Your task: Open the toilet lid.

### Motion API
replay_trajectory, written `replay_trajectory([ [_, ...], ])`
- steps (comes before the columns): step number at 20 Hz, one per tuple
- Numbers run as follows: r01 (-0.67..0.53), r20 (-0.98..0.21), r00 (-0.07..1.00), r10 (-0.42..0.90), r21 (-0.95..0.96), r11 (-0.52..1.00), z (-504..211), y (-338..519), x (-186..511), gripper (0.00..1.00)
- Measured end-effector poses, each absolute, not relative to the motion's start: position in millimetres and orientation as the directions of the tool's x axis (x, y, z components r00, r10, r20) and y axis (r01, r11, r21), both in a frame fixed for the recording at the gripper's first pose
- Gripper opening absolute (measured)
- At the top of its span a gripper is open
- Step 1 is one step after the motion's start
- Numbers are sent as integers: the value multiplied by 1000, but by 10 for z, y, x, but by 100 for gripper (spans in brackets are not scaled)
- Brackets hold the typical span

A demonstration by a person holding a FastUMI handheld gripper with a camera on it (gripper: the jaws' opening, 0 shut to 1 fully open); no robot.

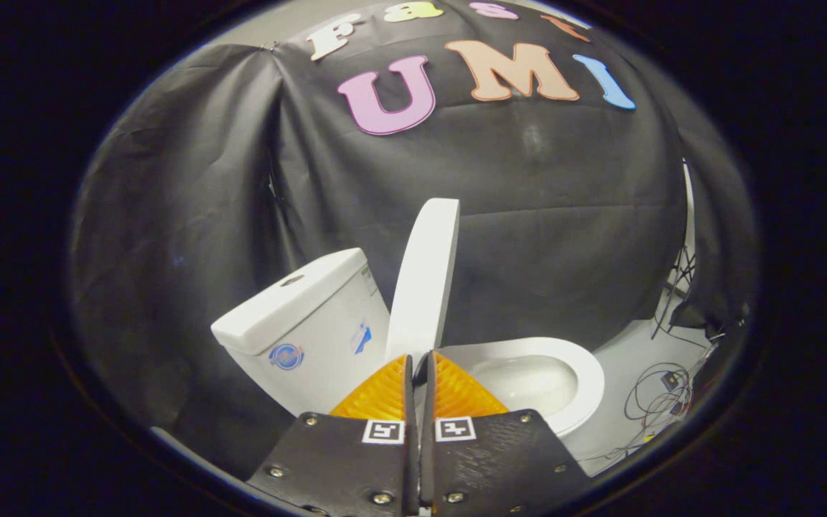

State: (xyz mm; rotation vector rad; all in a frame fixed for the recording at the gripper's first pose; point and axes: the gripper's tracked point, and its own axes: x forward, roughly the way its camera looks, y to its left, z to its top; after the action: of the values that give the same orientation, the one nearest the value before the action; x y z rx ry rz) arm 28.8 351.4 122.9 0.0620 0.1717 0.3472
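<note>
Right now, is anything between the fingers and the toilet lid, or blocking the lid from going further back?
Nothing visible. The gripper, fingers together, sits just below the raised lid. The lid stands near upright beside the tank, bowl uncovered; the gap behind the lid looks free.

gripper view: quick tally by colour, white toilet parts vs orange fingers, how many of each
White toilet parts: 3, the raised lid, the tank and the bowl with its seat.
Orange fingers: 2, close together on the gripper, tips at the base of the lid; whether they press it is unclear.
Total: 5
</note>
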Motion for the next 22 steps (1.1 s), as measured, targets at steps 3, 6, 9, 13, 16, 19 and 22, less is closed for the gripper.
replay_trajectory([
  [3,-346,-149,924,353,71,935,1265,3668,287,2],
  [6,-368,-142,917,374,70,927,1280,3815,254,2],
  [9,-385,-137,910,390,68,921,1299,3948,243,2],
  [13,-408,-131,903,410,43,912,1318,4137,208,2],
  [16,-415,-123,901,416,38,909,1319,4259,168,3],
  [19,-437,-112,891,439,46,898,1286,4410,164,3],
  [22,-445,-96,888,449,60,894,1283,4488,147,3],
])
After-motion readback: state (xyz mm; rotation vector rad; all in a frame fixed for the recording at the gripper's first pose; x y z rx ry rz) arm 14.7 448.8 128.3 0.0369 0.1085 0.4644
